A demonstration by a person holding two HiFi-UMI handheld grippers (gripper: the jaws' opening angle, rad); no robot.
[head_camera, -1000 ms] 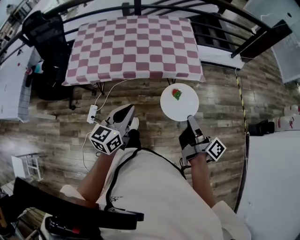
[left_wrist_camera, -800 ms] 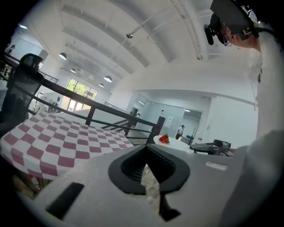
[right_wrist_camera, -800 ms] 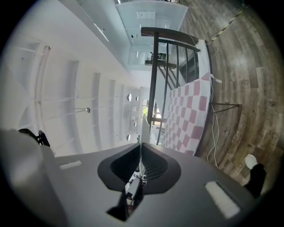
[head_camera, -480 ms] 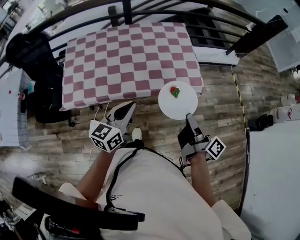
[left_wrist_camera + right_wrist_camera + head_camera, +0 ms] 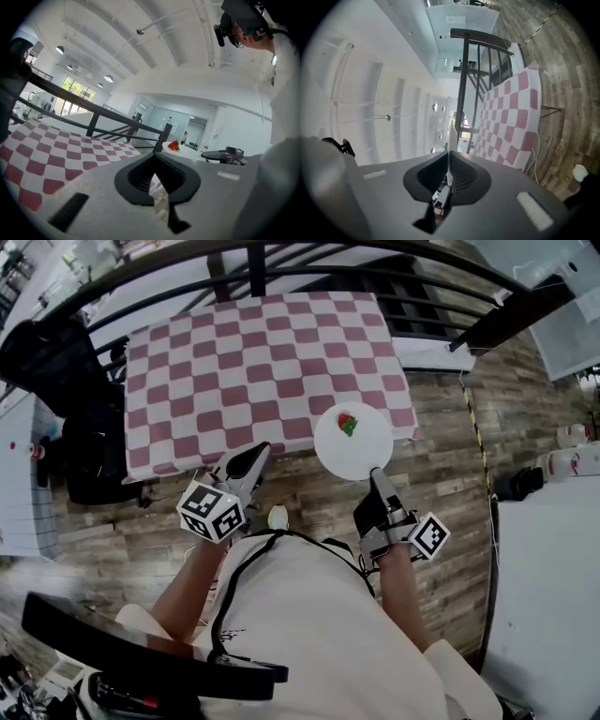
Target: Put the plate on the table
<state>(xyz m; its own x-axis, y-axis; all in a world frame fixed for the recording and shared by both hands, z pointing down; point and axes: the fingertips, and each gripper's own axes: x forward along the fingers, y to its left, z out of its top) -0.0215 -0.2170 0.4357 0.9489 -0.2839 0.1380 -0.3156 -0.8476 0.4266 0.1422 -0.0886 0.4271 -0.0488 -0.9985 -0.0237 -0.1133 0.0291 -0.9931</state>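
A round white plate (image 5: 354, 454) carries a small red and green item (image 5: 348, 423). My right gripper (image 5: 376, 473) is shut on the plate's near rim and holds it level. The plate's far edge overlaps the near right corner of the table (image 5: 253, 362), which has a red and white checked cloth. In the right gripper view the plate (image 5: 449, 152) shows edge-on between the jaws, with the checked table (image 5: 511, 117) to the right. My left gripper (image 5: 257, 450) is shut and empty, at the table's near edge. The left gripper view shows the plate (image 5: 187, 150) to the right of the left gripper (image 5: 154, 157).
A black railing (image 5: 281, 259) runs behind the table. A black chair (image 5: 66, 371) stands at its left. White furniture (image 5: 553, 596) lines the right side, past striped tape (image 5: 478, 432) on the wooden floor. A dark bar (image 5: 141, 652) crosses the bottom of the head view.
Both grippers and the plate have moved forward to the table. The plate was over bare floor and now overlaps the table's near right corner.
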